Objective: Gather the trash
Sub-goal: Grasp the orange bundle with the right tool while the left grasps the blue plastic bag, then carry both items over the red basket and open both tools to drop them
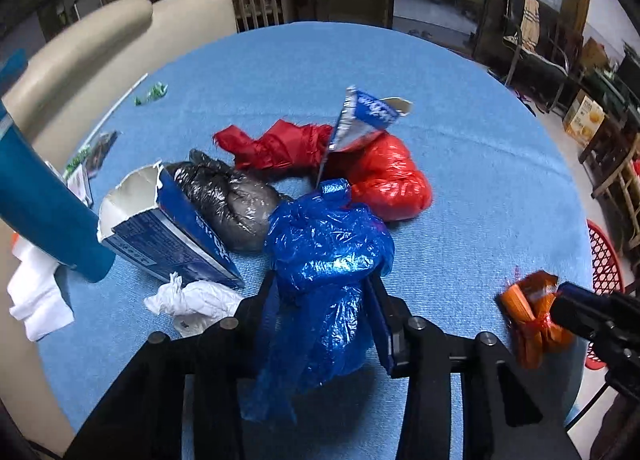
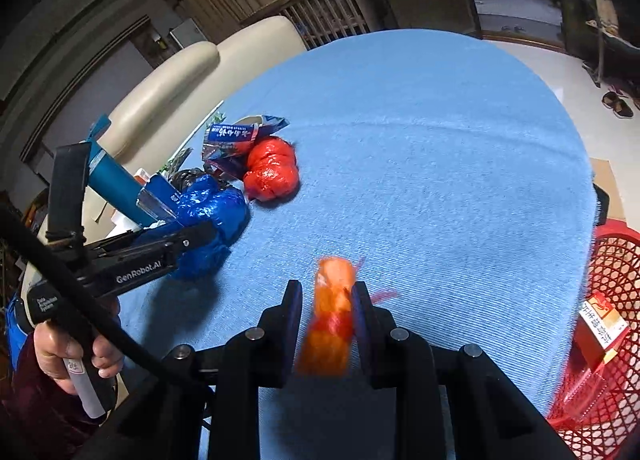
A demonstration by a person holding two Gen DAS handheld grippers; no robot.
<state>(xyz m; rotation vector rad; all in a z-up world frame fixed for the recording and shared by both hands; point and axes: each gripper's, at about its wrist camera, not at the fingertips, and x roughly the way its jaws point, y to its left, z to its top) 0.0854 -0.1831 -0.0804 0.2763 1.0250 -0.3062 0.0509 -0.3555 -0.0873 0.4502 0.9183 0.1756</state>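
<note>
Clamping the blue plastic bag (image 1: 328, 256) on the blue table (image 1: 460, 163), the left gripper (image 1: 320, 288) sits beside a torn carton (image 1: 168, 227). In the right view, the right gripper (image 2: 326, 300) pinches an orange wrapper (image 2: 330, 316) near the table edge, beside a red basket (image 2: 612, 340) holding a packet (image 2: 602, 326).

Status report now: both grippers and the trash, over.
Left gripper shut on blue bag. Right gripper shut on orange wrapper. Red basket at table edge. Nothing blocking.
</note>
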